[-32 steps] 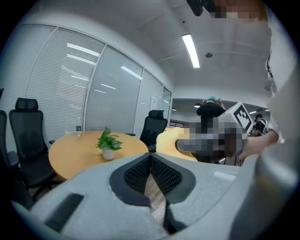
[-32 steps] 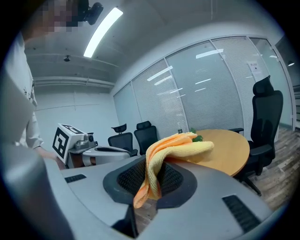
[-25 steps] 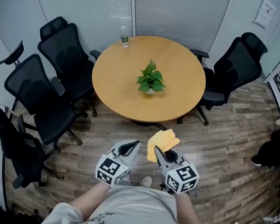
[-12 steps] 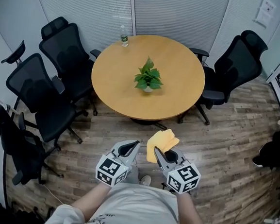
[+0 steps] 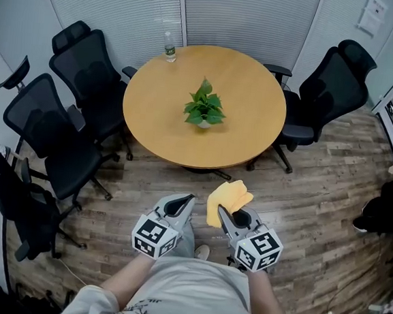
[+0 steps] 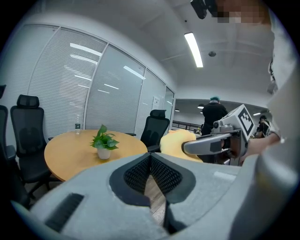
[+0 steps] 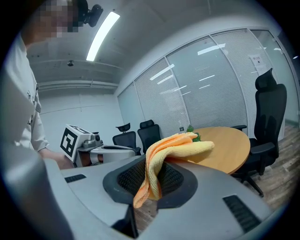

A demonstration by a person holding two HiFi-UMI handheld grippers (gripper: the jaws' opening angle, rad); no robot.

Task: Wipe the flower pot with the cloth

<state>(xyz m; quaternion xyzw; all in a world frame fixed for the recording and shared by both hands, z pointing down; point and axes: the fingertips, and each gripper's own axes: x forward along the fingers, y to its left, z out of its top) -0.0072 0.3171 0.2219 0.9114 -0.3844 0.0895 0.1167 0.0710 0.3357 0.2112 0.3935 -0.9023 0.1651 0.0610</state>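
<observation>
**Head view.** The flower pot [image 5: 203, 124] stands near the middle of the round table [image 5: 252, 141], with a leafy plant [image 5: 203, 107] spreading over it. Both tools are on the near side, well apart from the table. The left gripper [image 5: 190, 200] has its jaws together and carries nothing. The right gripper [image 5: 220, 211] pinches a yellow cloth [image 5: 227, 196], which bunches up beyond its tips. A bottle [image 5: 170, 48] stands at the table's far left edge.

**Left gripper view.** The jaws meet with nothing between them. The pot shows small and free-standing to the far left.
Risk: a sideways wipe could push or tip the pot unless this tool first opens and steadies it.

**Right gripper view.** The jaws are clamped on one fold of the cloth. The rest drapes loose over the top, and a tail hangs below.
Risk: the drag of wiping could pull that narrow fold free.
Risk: the loose bulk could catch the overhanging leaves and shift the pot.
</observation>
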